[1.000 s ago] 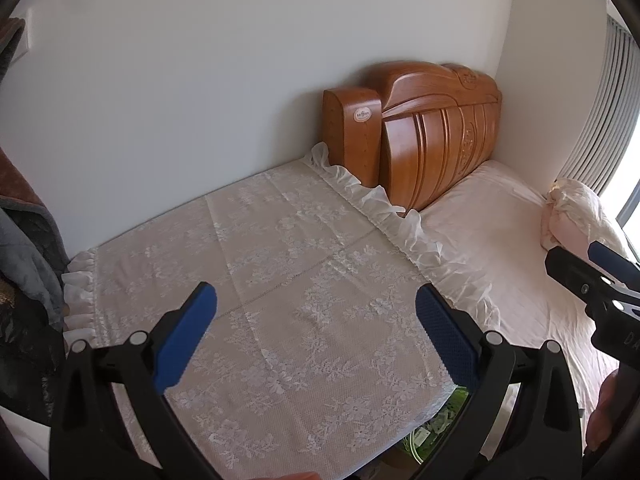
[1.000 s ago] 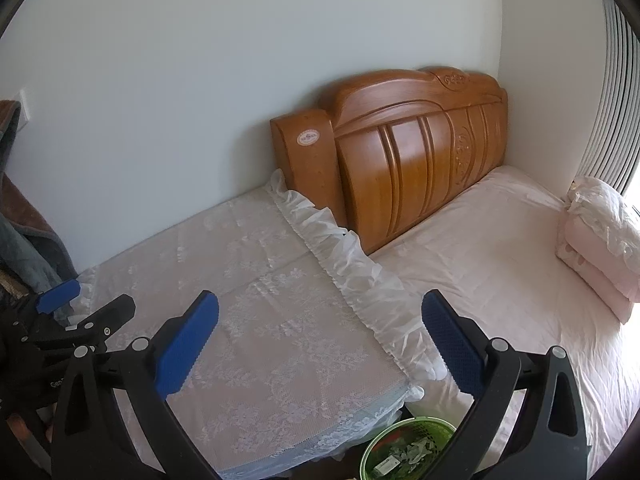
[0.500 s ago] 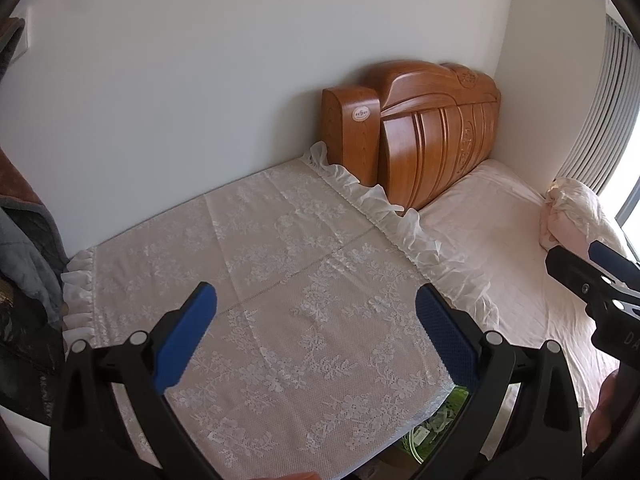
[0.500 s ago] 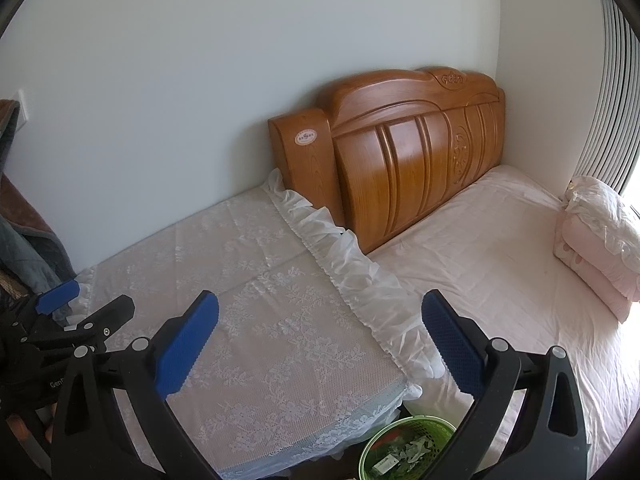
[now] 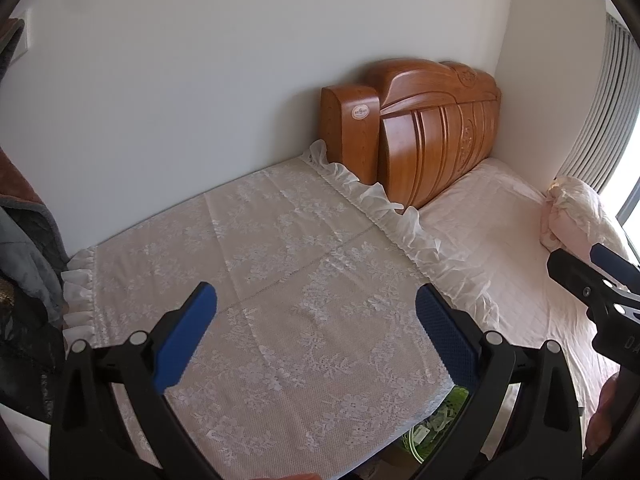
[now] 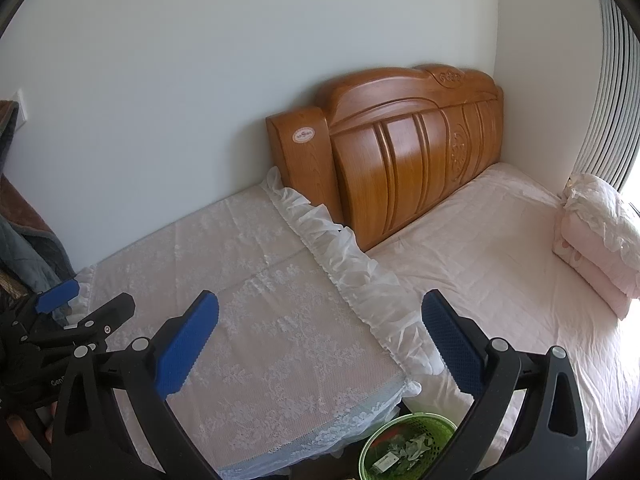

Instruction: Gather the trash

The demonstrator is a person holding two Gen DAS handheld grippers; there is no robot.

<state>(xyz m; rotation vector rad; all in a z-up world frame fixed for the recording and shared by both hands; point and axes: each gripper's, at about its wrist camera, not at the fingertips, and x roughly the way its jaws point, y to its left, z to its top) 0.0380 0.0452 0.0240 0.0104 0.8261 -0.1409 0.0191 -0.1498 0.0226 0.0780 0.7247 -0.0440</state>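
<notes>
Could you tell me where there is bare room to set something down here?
The white lace-covered table top, between wall and ruffled edge, is bare. So is the pink bed sheet, from carved wooden headboard to folded pink quilt. The green basket holds scraps.

left gripper spread, right gripper spread

Lace-covered bench top bare, free to pass; headboard blocks far side, hanging clothes crowd left. Green trash basket sits low betw. bench & bed.
</notes>
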